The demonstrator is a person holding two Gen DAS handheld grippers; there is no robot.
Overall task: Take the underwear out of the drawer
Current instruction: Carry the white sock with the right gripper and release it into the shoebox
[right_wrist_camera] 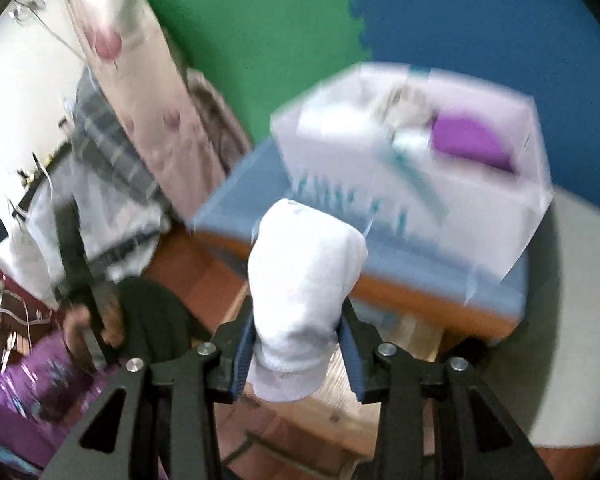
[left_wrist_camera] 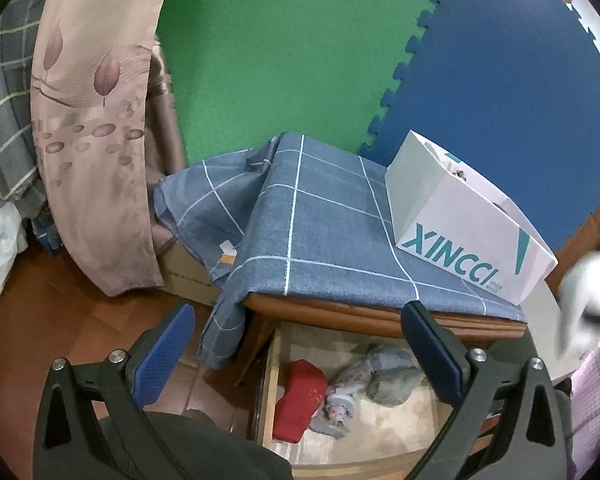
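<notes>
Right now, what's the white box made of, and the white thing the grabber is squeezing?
The white box looks like cardboard: thin flat walls, matte, with teal letters printed on. The white bundle in the right gripper looks like soft knit cloth, probably cotton; it bulges and creases where the fingers pinch it. Blur hides the weave.

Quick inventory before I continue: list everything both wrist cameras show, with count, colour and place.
drawer: one, wooden, open below the tabletop
red garment: one, drawer's left side
pale patterned garment: one, mid-drawer
grey-blue garment: one, bundled, beside it
white garment: one, gripped above the drawer
checked cloth: one, blue, covering the tabletop
box: one, white with teal lettering, on the cloth
foam mats: green and blue, background
left claw: open, over the drawer
right claw: shut on white garment
</notes>
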